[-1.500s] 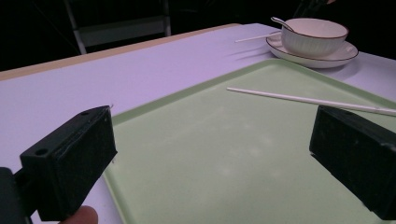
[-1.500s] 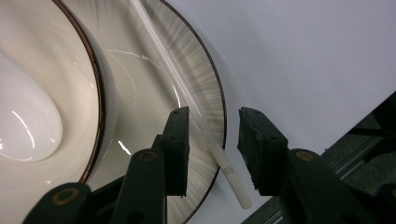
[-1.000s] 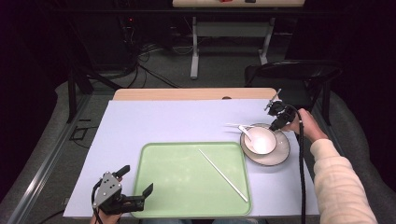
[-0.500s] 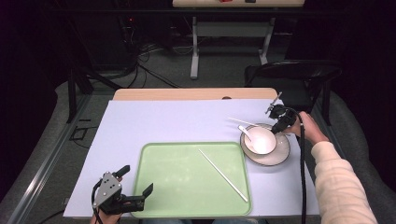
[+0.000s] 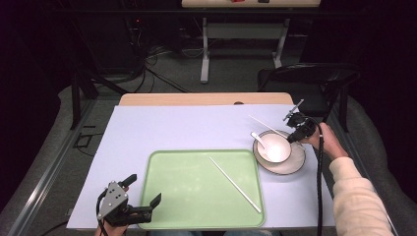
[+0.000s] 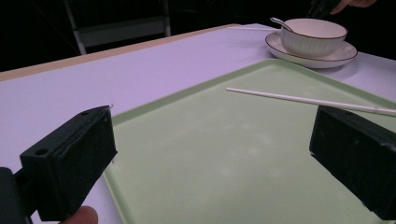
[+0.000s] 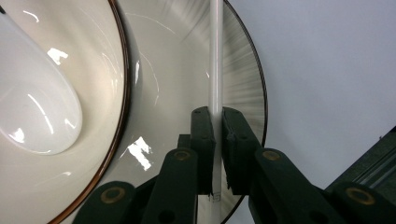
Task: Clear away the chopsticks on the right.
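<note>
A green tray (image 5: 196, 196) lies at the front middle of the table with one white chopstick (image 5: 235, 184) slanting across it. To its right a white bowl (image 5: 274, 147) stands on a brown-rimmed plate (image 5: 295, 164), with a white spoon (image 5: 258, 139) inside. My right gripper (image 5: 295, 129) is at the plate's far edge, shut on a second chopstick (image 5: 265, 125). In the right gripper view the pads (image 7: 201, 140) pinch that chopstick (image 7: 215, 56) above the plate (image 7: 187, 70), beside the bowl (image 7: 70, 93). My left gripper (image 5: 142, 191) is open at the tray's front left corner (image 6: 210, 140).
A lavender sheet (image 5: 187, 128) covers the table, and a bare wooden strip (image 5: 196, 99) shows at its far edge. A dark chair (image 5: 305, 78) stands behind the table's right corner. A person's hand and cream sleeve (image 5: 349, 187) reach along the right side.
The right gripper has shifted slightly at the plate's far edge, and the held chopstick now slants more. The left gripper has not moved.
</note>
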Available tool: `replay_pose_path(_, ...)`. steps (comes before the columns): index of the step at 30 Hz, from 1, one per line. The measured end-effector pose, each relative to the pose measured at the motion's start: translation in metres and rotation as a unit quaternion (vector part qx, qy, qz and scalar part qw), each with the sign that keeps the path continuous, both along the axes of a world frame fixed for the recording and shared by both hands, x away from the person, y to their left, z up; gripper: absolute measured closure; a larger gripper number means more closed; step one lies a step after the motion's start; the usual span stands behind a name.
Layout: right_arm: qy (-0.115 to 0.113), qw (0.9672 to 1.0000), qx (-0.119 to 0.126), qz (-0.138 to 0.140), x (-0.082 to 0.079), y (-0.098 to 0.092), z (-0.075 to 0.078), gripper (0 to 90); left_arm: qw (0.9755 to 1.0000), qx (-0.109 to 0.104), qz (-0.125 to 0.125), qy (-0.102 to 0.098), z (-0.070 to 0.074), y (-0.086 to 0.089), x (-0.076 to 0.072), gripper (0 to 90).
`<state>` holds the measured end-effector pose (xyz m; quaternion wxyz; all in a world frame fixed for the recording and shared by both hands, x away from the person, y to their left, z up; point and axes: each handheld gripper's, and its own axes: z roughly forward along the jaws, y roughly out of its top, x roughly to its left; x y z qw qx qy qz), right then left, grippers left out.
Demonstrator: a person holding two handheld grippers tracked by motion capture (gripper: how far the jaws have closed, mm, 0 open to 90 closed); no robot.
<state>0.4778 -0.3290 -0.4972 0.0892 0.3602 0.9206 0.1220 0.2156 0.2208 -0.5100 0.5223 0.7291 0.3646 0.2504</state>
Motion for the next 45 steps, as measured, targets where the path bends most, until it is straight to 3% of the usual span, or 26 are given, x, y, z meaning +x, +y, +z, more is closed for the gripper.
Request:
replay_pose_path(8,0.000,0.9982,0.004,-0.060,-0.014,-0.003,0.020,83.9,1.0000,0.002,0.001,0.000,0.000,0.000,0.000,0.3)
replay_pose_path(9,-0.005,0.9985,0.005,-0.055,-0.014,-0.003,0.022,83.9,1.0000,0.002,0.001,0.000,0.000,0.000,0.000,0.2)
replay_pose_path(16,-0.030,0.9951,0.014,-0.093,-0.034,0.004,0.055,83.9,1.0000,0.001,0.001,0.000,0.000,0.000,0.000,0.2)
replay_pose_path(24,-0.039,0.9915,0.036,-0.119,-0.060,0.017,0.084,83.9,1.0000,0.002,0.001,0.000,0.000,0.000,0.000,0.3)
replay_pose_path(31,-0.038,0.9906,0.043,-0.124,-0.077,0.028,0.094,83.8,1.0000,0.002,0.000,0.000,0.000,-0.001,0.000,0.3)
replay_pose_path(45,-0.035,0.9927,0.043,-0.107,-0.096,0.045,0.093,83.8,1.0000,0.002,-0.001,0.000,0.000,-0.001,0.000,0.2)
